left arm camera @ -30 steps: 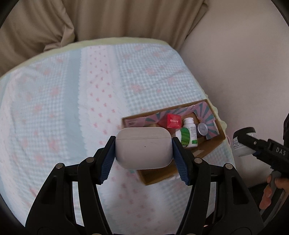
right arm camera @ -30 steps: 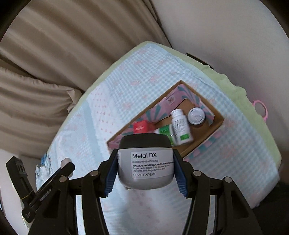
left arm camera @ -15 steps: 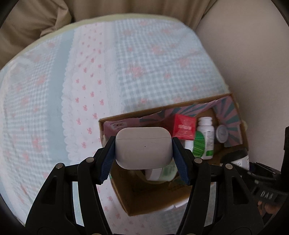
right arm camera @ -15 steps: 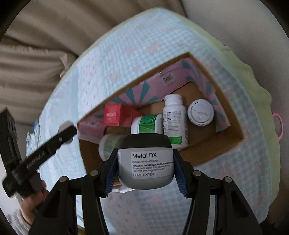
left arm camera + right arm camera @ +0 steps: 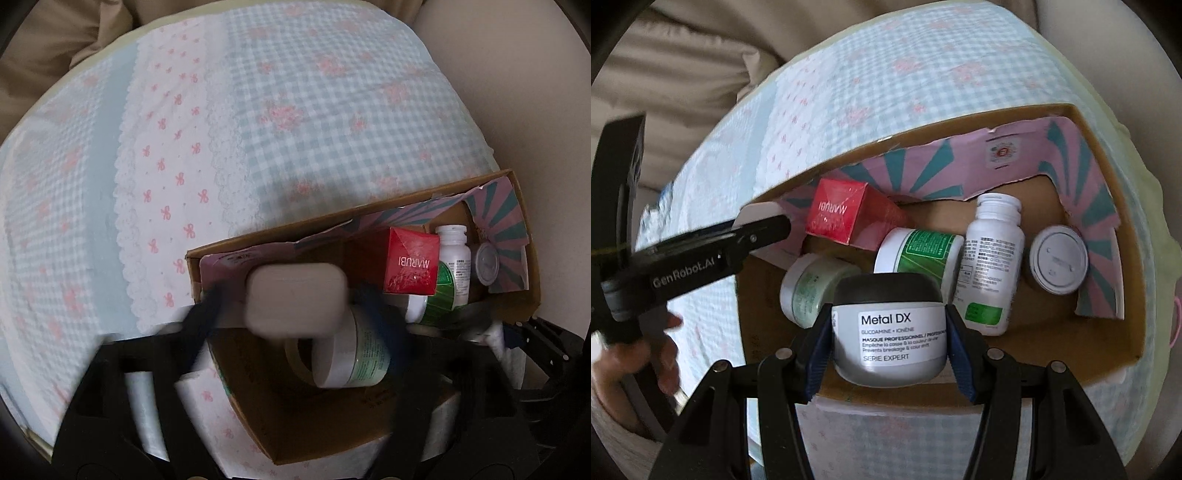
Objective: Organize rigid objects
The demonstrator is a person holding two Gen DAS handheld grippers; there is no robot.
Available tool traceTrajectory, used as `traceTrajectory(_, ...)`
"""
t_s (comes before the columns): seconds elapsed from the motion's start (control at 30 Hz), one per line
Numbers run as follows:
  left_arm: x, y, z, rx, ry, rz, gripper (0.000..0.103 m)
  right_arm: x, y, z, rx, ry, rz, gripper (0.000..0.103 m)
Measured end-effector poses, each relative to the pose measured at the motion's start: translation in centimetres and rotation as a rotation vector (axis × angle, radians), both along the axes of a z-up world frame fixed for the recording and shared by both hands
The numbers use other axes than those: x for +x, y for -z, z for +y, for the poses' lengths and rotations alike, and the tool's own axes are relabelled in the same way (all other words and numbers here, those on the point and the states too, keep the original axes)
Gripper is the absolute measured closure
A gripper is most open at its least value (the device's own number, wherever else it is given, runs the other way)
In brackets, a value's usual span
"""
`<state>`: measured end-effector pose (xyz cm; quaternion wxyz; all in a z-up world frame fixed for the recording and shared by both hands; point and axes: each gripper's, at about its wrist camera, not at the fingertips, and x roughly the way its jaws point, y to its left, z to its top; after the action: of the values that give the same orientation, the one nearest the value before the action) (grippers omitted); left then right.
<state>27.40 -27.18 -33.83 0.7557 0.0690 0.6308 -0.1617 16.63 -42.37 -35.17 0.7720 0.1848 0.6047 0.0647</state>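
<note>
At the left of the right wrist view the left gripper (image 5: 759, 221) reaches in over the left end of the cardboard box (image 5: 1108, 155), its blurred fingers apart on either side of a white earbud case (image 5: 297, 300). Inside the box, from left to right, lie a pale green jar (image 5: 809, 286), a red carton (image 5: 846, 216), a green-labelled tub (image 5: 919, 254), a white bottle (image 5: 991, 264) and a grey lid (image 5: 1058, 258). At lower centre the right gripper (image 5: 888, 343) is clamped on a grey jar (image 5: 888, 332) over the box's near edge.
</note>
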Motion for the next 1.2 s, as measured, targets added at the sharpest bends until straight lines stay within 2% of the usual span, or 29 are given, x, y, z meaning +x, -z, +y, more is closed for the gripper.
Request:
traceTrajectory(0.03, -0.1, 0.0, 0.0, -0.005, -0.001, -0.009, 0.0, 0.0, 0.0, 0.2, -0.018, -0.015, 0.0, 0.045)
traceTrajectory(0.1, -0.2, -0.3, 0.4, -0.018, -0.006, -0.009, 0.0, 0.0, 0.0, 0.7, -0.061, -0.05, 0.011, 0.01)
traceTrajectory(0.17, -0.3, -0.4, 1.0, -0.009, -0.013, -0.011, 0.0, -0.5, -0.4, 0.7, -0.103, -0.063, 0.011, 0.0)
traceTrajectory(0.57, -0.2, -0.7, 2.6, -0.037, -0.063, -0.027, 0.0, -1.1, -1.0, 0.6, -0.133, -0.028, -0.01, 0.0)
traceTrajectory(0.77, -1.4, -3.4, 4.6, -0.065, -0.064, -0.059, 0.0, -1.2, -2.3, 1.5, -0.157, -0.026, -0.034, 0.0)
traceTrajectory(1.03, -4.2, -8.9, 7.9, -0.113, -0.085, -0.137, 0.0, -3.1, -6.5, 3.2, -0.2, -0.028, -0.107, 0.0)
traceTrajectory(1.2, -7.1, -15.1, 12.2, -0.153, -0.132, -0.223, 0.0, -5.1, -11.4, 5.3, -0.222, -0.028, -0.184, 0.0)
